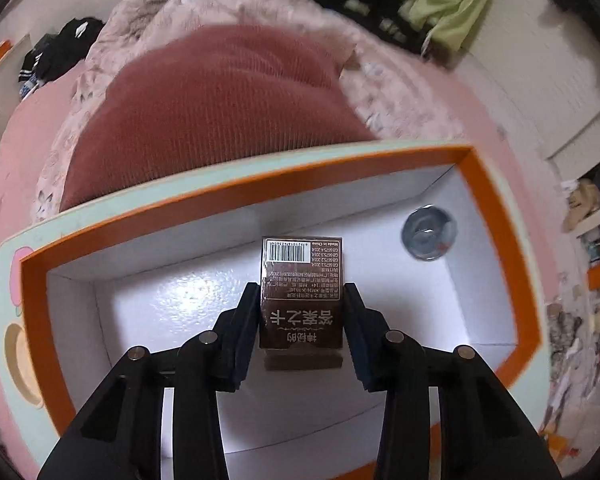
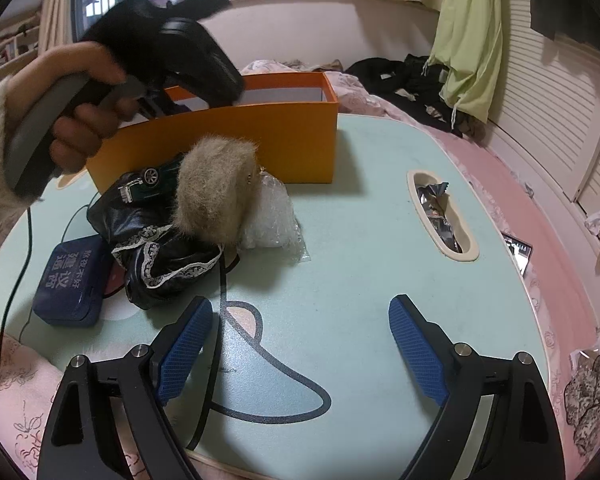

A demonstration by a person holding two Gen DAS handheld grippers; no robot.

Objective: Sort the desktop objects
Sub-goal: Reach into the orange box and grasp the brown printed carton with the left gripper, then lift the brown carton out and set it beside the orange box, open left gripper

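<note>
My left gripper (image 1: 302, 296) points down into the orange box (image 1: 496, 216) with the white inside. Its pads press on both sides of a brown card box (image 1: 302, 276) with a barcode, which stands upright over the white floor. Whether the card box touches the floor I cannot tell. A round silver thing (image 1: 428, 236) lies in the box's far right corner. In the right wrist view a hand holds the left gripper (image 2: 172, 52) over the orange box (image 2: 260, 140). My right gripper (image 2: 300, 344) hovers open above the pale green table (image 2: 360, 280) with nothing between its fingers.
In front of the orange box lies a heap: a beige furry thing (image 2: 216, 188), a green toy car (image 2: 148, 180), a black lace-trimmed bag (image 2: 160, 256), a clear plastic bag (image 2: 272, 216) and a blue pouch (image 2: 72, 280). A slot (image 2: 440, 216) at the table's right holds wrappers. A red cushion (image 1: 220, 112) lies behind.
</note>
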